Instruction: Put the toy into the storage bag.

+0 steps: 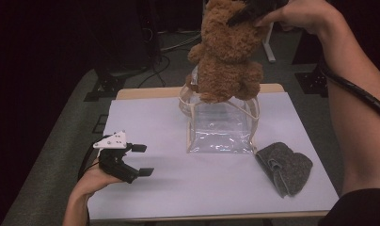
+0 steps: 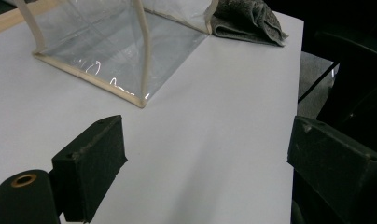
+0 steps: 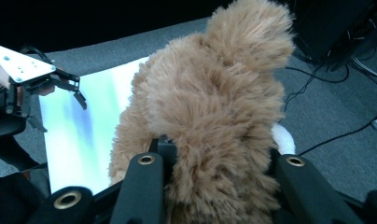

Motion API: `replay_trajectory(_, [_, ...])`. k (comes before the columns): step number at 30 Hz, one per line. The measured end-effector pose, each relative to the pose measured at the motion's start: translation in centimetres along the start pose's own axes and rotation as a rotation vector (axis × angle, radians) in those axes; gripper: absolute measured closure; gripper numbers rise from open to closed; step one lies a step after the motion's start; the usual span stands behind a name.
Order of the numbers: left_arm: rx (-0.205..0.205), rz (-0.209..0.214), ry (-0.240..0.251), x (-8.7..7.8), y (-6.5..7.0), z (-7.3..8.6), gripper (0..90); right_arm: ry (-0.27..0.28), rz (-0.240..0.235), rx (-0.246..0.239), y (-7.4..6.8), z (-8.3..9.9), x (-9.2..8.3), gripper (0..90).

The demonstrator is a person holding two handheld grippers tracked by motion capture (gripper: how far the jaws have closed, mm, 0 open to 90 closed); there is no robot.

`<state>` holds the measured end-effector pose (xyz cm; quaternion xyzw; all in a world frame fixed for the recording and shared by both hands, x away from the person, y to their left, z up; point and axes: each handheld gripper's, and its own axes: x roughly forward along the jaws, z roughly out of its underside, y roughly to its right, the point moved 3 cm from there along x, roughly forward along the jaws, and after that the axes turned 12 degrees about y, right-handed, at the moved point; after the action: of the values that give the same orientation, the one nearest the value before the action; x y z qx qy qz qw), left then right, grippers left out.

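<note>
Gripping a brown teddy bear (image 1: 225, 49) by the head, the right gripper (image 1: 254, 10) held the toy up in the air, its jaws closed into the fur on both sides. In the right gripper view the bear (image 3: 210, 116) bulged up between the two black jaws, its plush pressed against their inner faces and one rounded ear standing above and beyond them. From the high view the bear hung below those jaws with its feet at the open mouth of a clear plastic bag (image 1: 221, 127); whether the feet touched the rim could not be told. The bag stood upright on the white table (image 1: 169, 188), trimmed in cream-coloured edging.

The left gripper (image 1: 142, 160) rested low at the near left part of the table, held by the person's left hand (image 1: 91, 181), its jaws spread wide with nothing between them. In the left gripper view bare tabletop (image 2: 214, 140) lay between the two pads, and ahead of the jaws, toward their left, stood the clear bag (image 2: 112, 51), apart from them. A folded grey cloth (image 2: 247, 21) lay farther ahead, just beyond the bag's far corner. In the high view that cloth (image 1: 284, 167) sat on the table beside the bag's lower right corner, well apart from the left jaws. Beyond the bear in the right gripper view, the left gripper (image 3: 77, 91) showed over the table's far edge.
</note>
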<state>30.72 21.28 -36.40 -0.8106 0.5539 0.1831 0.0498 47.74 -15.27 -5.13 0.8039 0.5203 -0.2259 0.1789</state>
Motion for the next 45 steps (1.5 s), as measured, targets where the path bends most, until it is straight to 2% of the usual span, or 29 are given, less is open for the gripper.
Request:
replay_trajectory(6, [0.004, 0.004, 0.001, -0.1, 0.1, -0.1, 10.0, -0.025, 0.012, 0.013, 0.7, 1.0, 1.0, 65.3])
replay_trajectory(10, [0.006, 0.006, 0.001, -0.1, 0.2, -0.2, 10.0, -0.035, 0.021, 0.045, 1.6, 2.1, 2.1, 65.2])
replay_trajectory(18, [0.007, 0.011, -0.007, 0.1, 0.0, -0.3, 10.0, -0.013, 0.05, 0.079, 3.0, 2.6, 2.3, 65.0])
replay_trajectory(29, [0.021, 0.027, -0.018, 0.6, 0.3, -0.6, 10.0, -0.023, 0.038, 0.065, 2.4, 4.0, 3.3, 65.0])
replay_trajectory(32, [0.024, 0.029, -0.021, 0.7, 0.4, -0.7, 10.0, -0.011, 0.037, 0.062, 2.3, 3.9, 2.9, 65.1])
replay_trajectory(37, [0.033, 0.032, -0.02, 0.9, 0.3, -1.2, 10.0, 0.016, 0.058, 0.041, 2.3, 2.8, 1.7, 65.1])
replay_trajectory(42, [0.041, 0.036, -0.026, 0.9, 0.3, -1.5, 10.0, 0.032, 0.068, 0.041, 2.7, 2.1, 1.5, 65.2])
replay_trajectory(45, [0.039, 0.034, -0.03, 0.9, 0.2, -1.5, 10.0, 0.021, 0.084, 0.044, 3.1, 1.9, 1.8, 65.1])
